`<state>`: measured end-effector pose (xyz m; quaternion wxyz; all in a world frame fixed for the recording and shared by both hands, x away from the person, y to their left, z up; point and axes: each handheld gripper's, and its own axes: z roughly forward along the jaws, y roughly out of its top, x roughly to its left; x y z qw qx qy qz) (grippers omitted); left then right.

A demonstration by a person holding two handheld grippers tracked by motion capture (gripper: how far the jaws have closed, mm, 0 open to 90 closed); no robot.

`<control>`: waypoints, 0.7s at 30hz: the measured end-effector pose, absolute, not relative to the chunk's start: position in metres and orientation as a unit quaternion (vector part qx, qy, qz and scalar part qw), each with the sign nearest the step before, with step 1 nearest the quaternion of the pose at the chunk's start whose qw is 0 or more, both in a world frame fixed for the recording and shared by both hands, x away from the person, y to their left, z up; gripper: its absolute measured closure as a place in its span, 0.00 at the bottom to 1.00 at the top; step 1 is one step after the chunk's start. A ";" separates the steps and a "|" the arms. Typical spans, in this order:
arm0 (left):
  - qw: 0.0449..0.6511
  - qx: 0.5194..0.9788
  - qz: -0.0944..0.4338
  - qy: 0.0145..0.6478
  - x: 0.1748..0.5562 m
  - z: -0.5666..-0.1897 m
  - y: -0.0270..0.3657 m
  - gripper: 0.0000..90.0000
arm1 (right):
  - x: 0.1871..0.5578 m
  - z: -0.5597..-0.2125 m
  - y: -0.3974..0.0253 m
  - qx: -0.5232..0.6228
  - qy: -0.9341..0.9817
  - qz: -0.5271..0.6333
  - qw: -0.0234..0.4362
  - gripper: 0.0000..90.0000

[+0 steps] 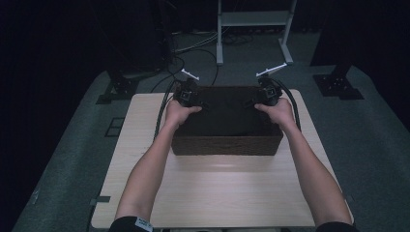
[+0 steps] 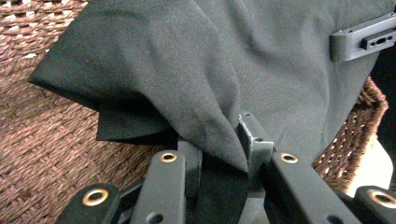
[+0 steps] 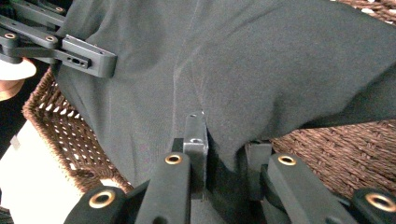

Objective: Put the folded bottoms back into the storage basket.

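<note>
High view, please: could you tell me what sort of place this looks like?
Probably a recording studio or lab rather than a home: a light wooden table on grey carpet, dark drapes around, loose black cables and a pale metal stand frame behind.

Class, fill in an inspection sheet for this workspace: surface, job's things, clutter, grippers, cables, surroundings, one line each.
Surface: light wooden table, bare in front of the basket.
Job's things: brown wicker basket at the table's far side; black cloth inside it.
Clutter: nothing seen.
Grippers: left hand-held gripper shut on a fold of the black cloth; right hand-held gripper likewise shut on it.
Cables: black cables trail from each gripper over the table's far edge; more lie on the floor beyond.
Surroundings: grey carpet, white frame behind, dark backdrop.
</note>
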<state>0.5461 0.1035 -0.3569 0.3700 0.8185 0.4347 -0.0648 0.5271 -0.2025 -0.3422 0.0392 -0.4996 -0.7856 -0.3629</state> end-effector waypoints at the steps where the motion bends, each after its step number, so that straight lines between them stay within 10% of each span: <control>1: 0.369 0.819 -0.064 0.435 0.546 -0.358 0.103 0.82 | 0.527 -0.343 -0.202 -0.501 -0.785 -0.362 0.040 0.84; 21: 0.355 0.819 -0.062 0.447 0.548 -0.376 0.106 0.82 | 0.532 -0.358 -0.197 -0.509 -0.786 -0.347 0.047 0.84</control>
